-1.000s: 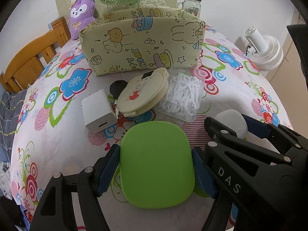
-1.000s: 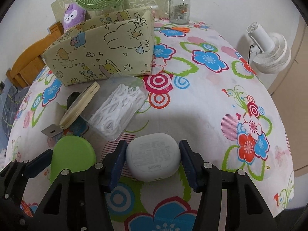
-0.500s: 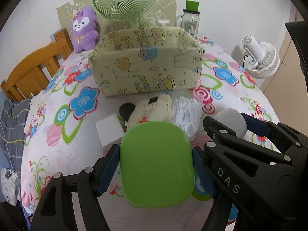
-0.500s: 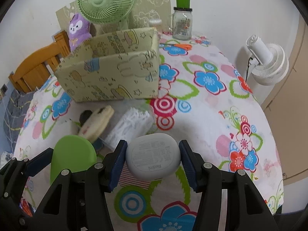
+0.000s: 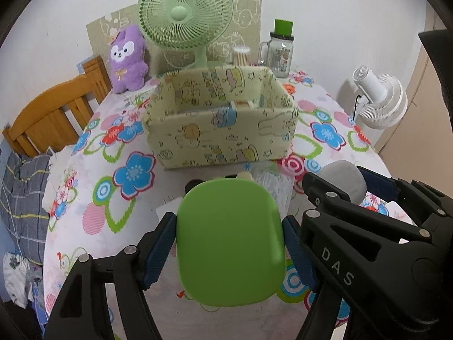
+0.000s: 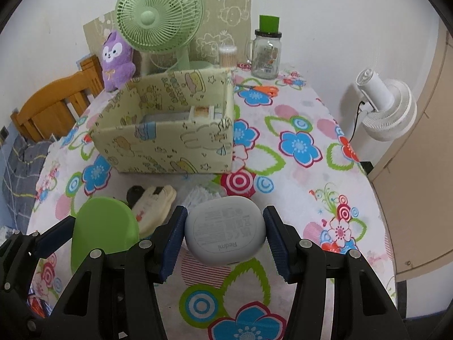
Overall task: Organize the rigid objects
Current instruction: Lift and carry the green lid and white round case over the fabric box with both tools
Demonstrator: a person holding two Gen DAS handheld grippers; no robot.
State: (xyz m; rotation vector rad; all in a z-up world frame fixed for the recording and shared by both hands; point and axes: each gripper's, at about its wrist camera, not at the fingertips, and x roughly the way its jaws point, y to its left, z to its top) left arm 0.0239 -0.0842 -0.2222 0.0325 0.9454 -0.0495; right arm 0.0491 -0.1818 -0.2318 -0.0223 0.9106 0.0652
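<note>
A green case (image 5: 230,242) is clamped between the blue pads of the left gripper (image 5: 229,243), the jaws drawn in only as far as the case's flat sides, and it is carried clear of the flowered tablecloth (image 5: 85,198). A white Redmi earbud case (image 6: 225,229) is pinched in the same way by the right gripper (image 6: 225,233), its printed underside turned up and its long axis lying across the fingers. The patterned storage box (image 5: 220,130), open at the top, stands straight ahead of the left fingers and ahead and somewhat to the left of the right fingers; its long side is presented broadside to the left gripper, while its near right corner is turned toward the right one. The left gripper is judged to be the better lined up with the opening. Some flat packets are already seen inside, against the far wall, so free room appears to be left nearer the front wall. Between the fingers and the box a cream round case (image 6: 154,204), a black object (image 6: 134,192) and a clear box of white floss picks (image 5: 271,187) lie on the cloth below both loads; the front wall has to be cleared from above. A green fan (image 5: 185,14) stands just behind the box.
</note>
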